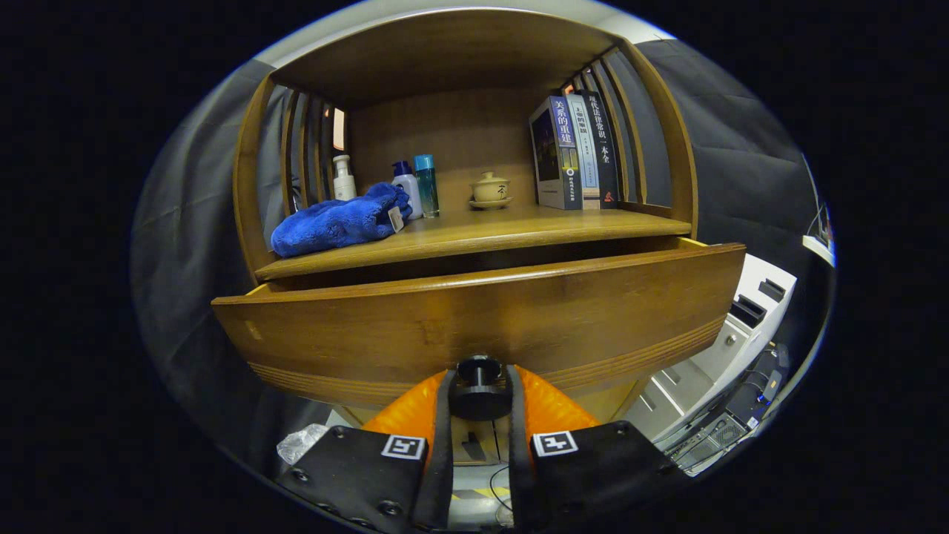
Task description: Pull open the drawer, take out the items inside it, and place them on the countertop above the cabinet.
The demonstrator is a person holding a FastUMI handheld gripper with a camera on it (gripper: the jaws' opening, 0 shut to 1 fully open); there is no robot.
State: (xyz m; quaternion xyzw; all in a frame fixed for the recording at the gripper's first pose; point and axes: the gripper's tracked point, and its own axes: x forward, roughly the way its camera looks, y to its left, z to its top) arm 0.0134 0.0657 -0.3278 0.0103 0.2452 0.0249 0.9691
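1. Pulling the drawer [474, 319] open is the step in hand: the gripper [479, 393] is closed on the dark round knob [479, 389] at the bottom middle of the drawer front, one finger pressed to each side of it.
2. The drawer stands partly out from the cabinet, at 12 o'clock just beyond the fingers; a dark gap shows between its top edge and the desk [519, 222] above.
3. Its front is a wide, plain brown wooden panel with grooved lines low down; the inside is hidden, so what it holds cannot be told.
4. Next, I judge, the pull must run straight back until the inside shows, then the fingers must let go of the knob and reach in.
5. On the desk a blue cloth [337, 222] lies at 10 o'clock, bottles [415, 185] behind it, a lidded cup [490, 189] at 12 and books [574, 152] at 1, leaving bare wood along the front.
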